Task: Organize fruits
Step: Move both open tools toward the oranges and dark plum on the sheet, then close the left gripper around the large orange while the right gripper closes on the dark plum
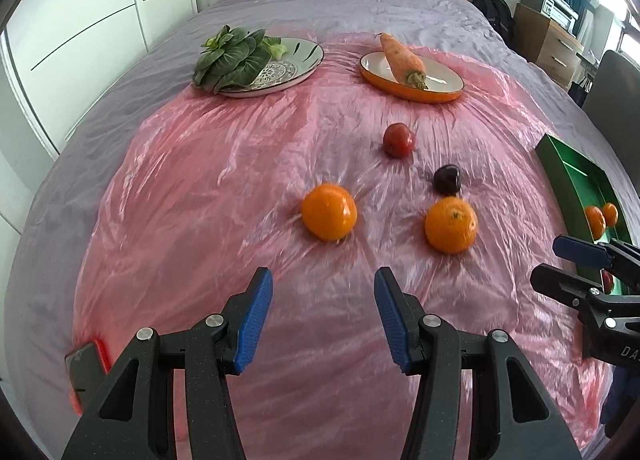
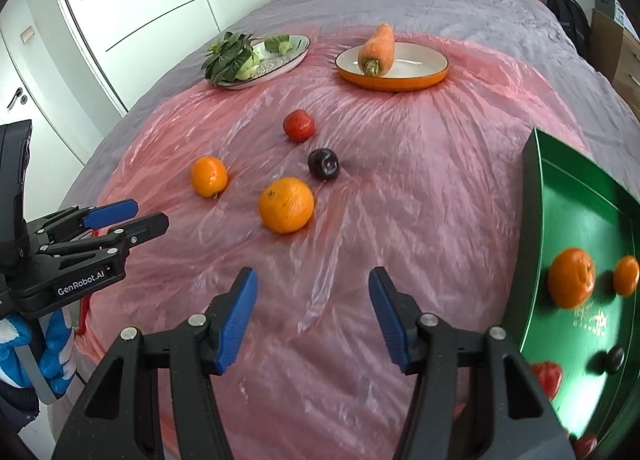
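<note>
Left gripper [image 1: 323,310] wide open, empty; right gripper [image 2: 313,312] likewise; two oranges [image 2: 286,205] on pink sheet [image 2: 400,187]; green tray [image 2: 576,195] beside.

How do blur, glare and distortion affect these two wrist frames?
Left wrist view: fisheye bends the white wardrobe doors; window glare top right; the crinkled pink plastic sheet smears near the left tongs.
Right wrist view: the shiny green tray is blurred and mirrors its fruit; the right tongs stay sharp.
</note>
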{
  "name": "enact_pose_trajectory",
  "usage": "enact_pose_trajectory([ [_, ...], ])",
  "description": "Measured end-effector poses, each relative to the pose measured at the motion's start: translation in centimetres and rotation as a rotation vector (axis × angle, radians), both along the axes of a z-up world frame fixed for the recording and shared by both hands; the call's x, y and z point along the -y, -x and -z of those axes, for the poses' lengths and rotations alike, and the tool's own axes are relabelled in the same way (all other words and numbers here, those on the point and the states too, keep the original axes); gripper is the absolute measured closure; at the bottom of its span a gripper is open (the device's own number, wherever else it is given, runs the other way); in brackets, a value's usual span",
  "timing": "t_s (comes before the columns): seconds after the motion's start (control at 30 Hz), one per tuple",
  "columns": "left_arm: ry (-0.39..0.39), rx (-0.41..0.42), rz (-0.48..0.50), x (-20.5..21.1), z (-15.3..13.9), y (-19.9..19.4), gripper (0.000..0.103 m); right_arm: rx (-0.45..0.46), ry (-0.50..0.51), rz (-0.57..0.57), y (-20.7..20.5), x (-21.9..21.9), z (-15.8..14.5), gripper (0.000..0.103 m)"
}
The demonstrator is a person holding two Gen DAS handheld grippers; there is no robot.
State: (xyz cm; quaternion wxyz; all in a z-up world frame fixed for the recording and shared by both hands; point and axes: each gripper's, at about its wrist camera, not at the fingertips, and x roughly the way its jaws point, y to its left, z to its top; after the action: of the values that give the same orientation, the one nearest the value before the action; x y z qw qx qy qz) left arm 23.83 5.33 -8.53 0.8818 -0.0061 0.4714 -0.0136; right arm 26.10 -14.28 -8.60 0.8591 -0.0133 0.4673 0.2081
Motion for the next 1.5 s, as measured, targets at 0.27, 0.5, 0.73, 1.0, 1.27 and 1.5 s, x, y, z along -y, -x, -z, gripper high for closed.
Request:
enact_pose_trajectory([
  [0.27,0.002,0.003,0.002,0.2,0.4,-1.9,0.056,0.016,0.002,-0.005,-2.3,0.2,-0.2,0.012],
  [0.5,0.005,0.001,0.004,0.3,0.9,-2.8,0.056,0.029,0.004,-0.011,-3.9,0.0,-0.4,0.012],
  [0.73,-0.001,0.000,0.007,0.5,1.4,-3.6,0.056,0.038,0.000,-0.016,-5.0,-0.3,-0.4,0.012],
  [1.0,0.004,-0.004,0.007,0.4,2.1,-4.3,0.056,0.035,-0.009,-0.014,-6.0,-0.6,-0.1,0.012],
  [1.27,0.008,-0.004,0.012,0.5,2.5,-4.8,0.056,0.030,-0.014,-0.007,-7.1,-0.9,0.4,0.012],
  [1.5,0.011,-0.007,0.010,0.5,3.0,-4.9,0.056,0.022,-0.017,-0.013,-8.2,-1.5,0.9,0.013],
])
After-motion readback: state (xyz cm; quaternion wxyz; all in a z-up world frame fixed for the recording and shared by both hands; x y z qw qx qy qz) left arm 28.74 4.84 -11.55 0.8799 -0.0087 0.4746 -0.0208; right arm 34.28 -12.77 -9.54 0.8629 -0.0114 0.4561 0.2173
